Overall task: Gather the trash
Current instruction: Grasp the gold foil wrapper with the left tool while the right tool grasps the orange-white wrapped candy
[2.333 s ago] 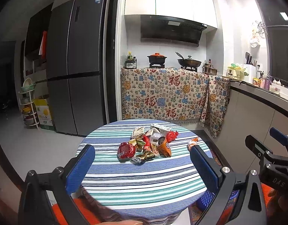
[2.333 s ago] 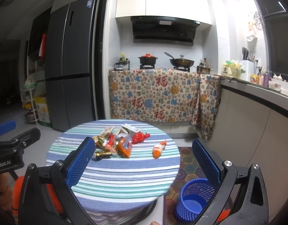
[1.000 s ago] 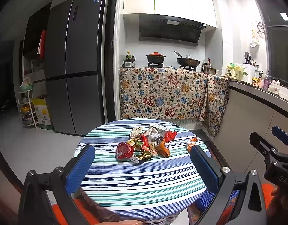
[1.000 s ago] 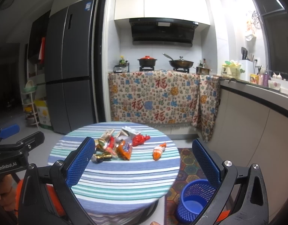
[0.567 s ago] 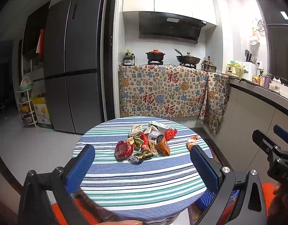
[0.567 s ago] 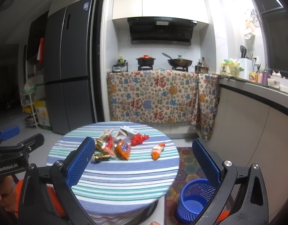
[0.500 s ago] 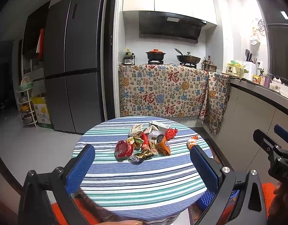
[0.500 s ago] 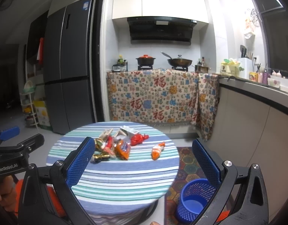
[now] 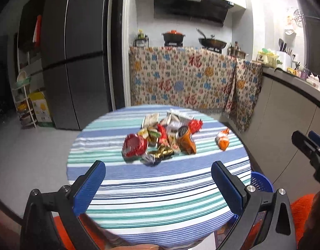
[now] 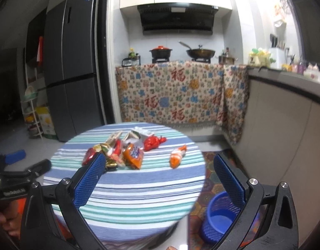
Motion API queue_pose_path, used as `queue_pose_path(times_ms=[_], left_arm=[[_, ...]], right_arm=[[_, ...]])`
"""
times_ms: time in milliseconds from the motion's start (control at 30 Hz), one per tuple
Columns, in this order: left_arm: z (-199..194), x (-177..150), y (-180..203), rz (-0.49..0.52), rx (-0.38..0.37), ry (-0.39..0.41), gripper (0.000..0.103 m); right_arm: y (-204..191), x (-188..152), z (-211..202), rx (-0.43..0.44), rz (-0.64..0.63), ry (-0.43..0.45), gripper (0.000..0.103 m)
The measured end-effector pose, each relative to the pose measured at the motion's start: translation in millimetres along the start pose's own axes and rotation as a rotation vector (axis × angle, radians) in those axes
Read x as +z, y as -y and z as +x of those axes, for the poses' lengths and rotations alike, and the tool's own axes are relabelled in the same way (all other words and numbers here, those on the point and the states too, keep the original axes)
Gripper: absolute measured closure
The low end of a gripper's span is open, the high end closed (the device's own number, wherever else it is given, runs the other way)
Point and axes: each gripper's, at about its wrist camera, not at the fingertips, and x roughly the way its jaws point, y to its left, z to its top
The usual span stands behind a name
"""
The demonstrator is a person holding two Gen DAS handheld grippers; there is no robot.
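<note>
A heap of snack wrappers (image 9: 162, 137) (image 10: 122, 150) lies on the round table with a striped cloth (image 9: 160, 187) (image 10: 126, 189). One orange wrapper (image 9: 222, 140) (image 10: 177, 156) sits apart at the right of the heap. A blue mesh bin (image 10: 219, 218) (image 9: 261, 184) stands on the floor at the table's right. My left gripper (image 9: 157, 180) is open over the table's near side, short of the heap. My right gripper (image 10: 158, 173) is also open and holds nothing, with its left pad (image 10: 89, 179) in front of the heap's left end.
A tall grey fridge (image 9: 74, 62) stands at the back left beside a small rack (image 9: 24, 102). A counter draped in patterned cloth (image 9: 185, 81) carries pots, and a grey counter (image 10: 285, 112) runs along the right. A patterned rug (image 10: 210, 173) lies under the bin.
Both views have pushed in toward the table, so the heap looks larger and lower. Each gripper stays open with nothing in it.
</note>
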Motion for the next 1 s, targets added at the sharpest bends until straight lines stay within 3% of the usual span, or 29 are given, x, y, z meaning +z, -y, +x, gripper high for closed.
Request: queue_pose_path(times_ms=[267,400,567,700,1000], left_arm=[[75.4,-30.0,-1.3,0.030,0.023,-0.155,0.000],[110.3,-38.5,-8.1,0.012,-0.024,-0.238,0.000],[152.5,-37.1,-15.8,0.049,-0.082,-0.278,0.000],[191.5,-42.1,-23.2,0.078,-0.073,-0.328,0.000],[237.7,-42.1,-31.3,0.097,-0.059,-0.383,0.000]], right_arm=[[11.0,-36.9,64.1,0.010,0.023,-0.106,0.000],[15.4,-52.5,102.7,0.019,0.038,-0.195,0.000],[23.5,-77.6,153.4,0.039,0.032,-0.331,0.000],[31.8,-93.2,186.7,0.054,0.058,-0.429,0.000],[28.9,-105.2,226.1,0.067,0.024,-0.528,0.000]])
